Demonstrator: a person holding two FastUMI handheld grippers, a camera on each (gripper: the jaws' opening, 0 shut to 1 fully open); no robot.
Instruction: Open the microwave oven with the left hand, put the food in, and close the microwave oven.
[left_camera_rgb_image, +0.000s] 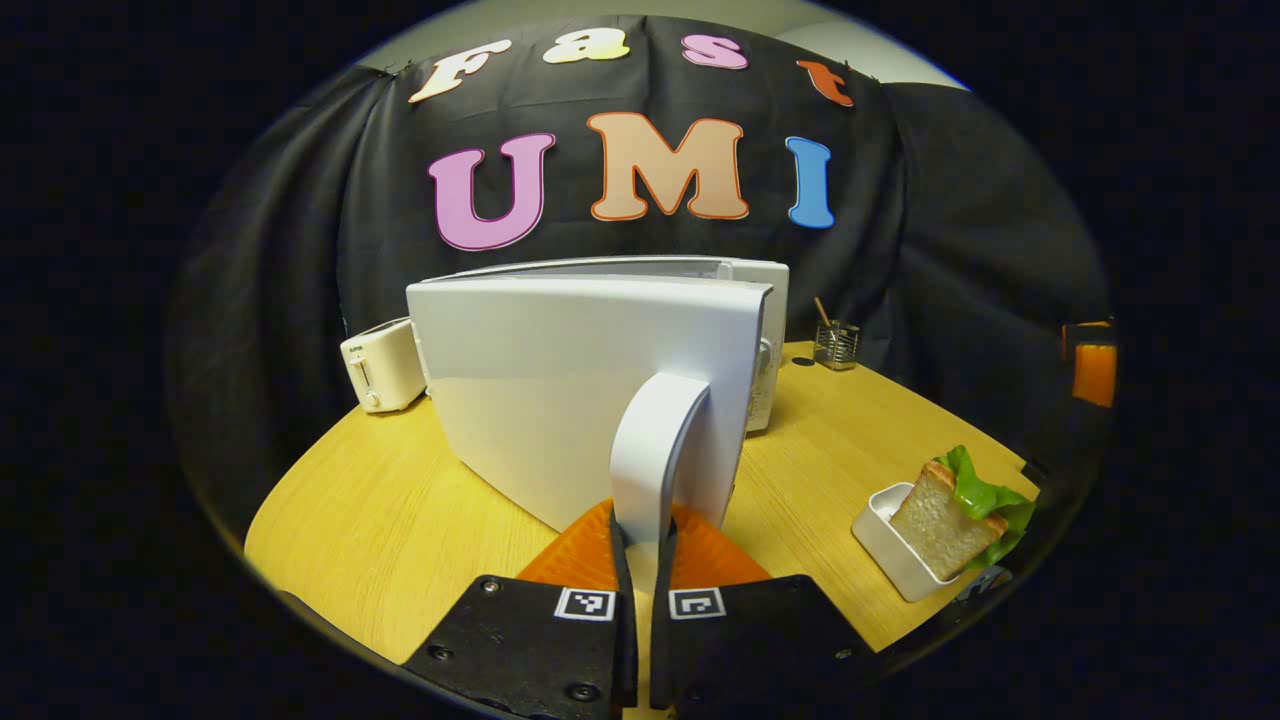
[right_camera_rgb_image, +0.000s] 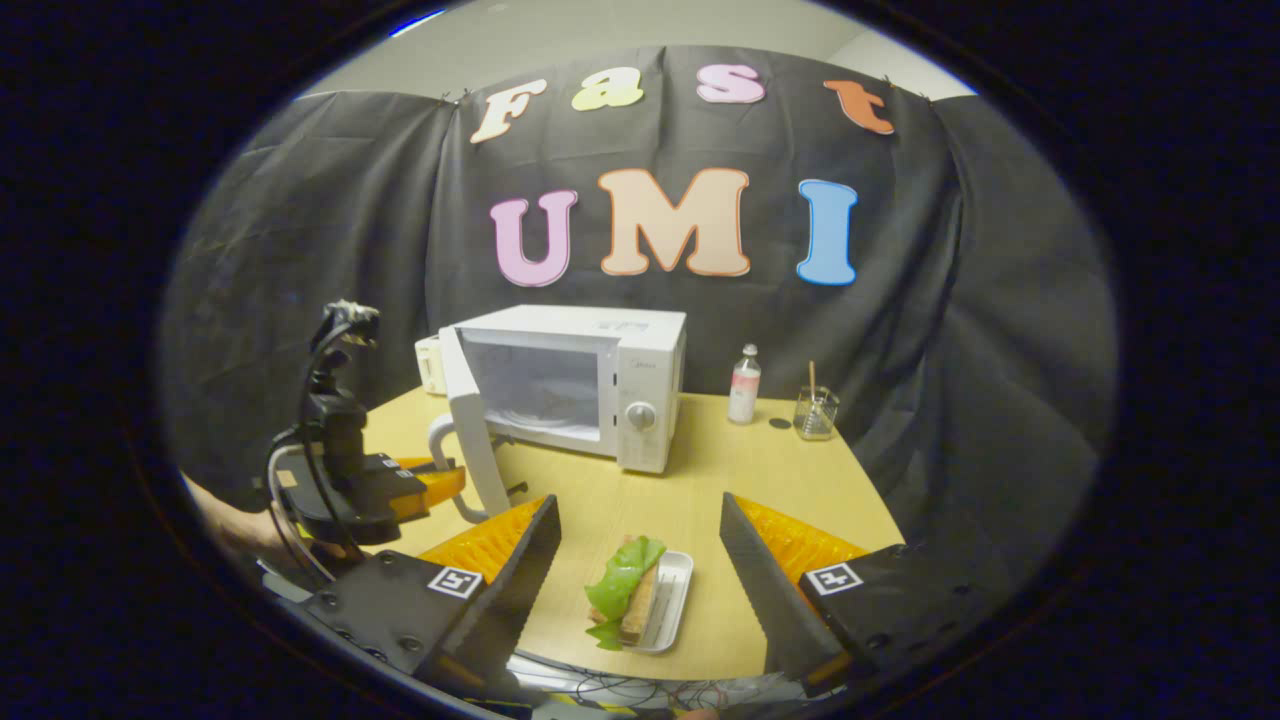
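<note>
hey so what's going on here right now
A person is working a microwave with two handheld grippers. The left gripper is shut on the door handle, and the door is swung open. The right gripper hangs open above the sandwich in its tray on the table; the food isn't in yet.

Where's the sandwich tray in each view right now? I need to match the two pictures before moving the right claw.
Left gripper view: the sandwich tray sits low at the right, on the table's near edge, right of the open microwave door.
Right gripper view: the tray lies bottom centre, between the right claw's spread fingers.
Shared landmark: the microwave, with the glass cup to its right.
</note>
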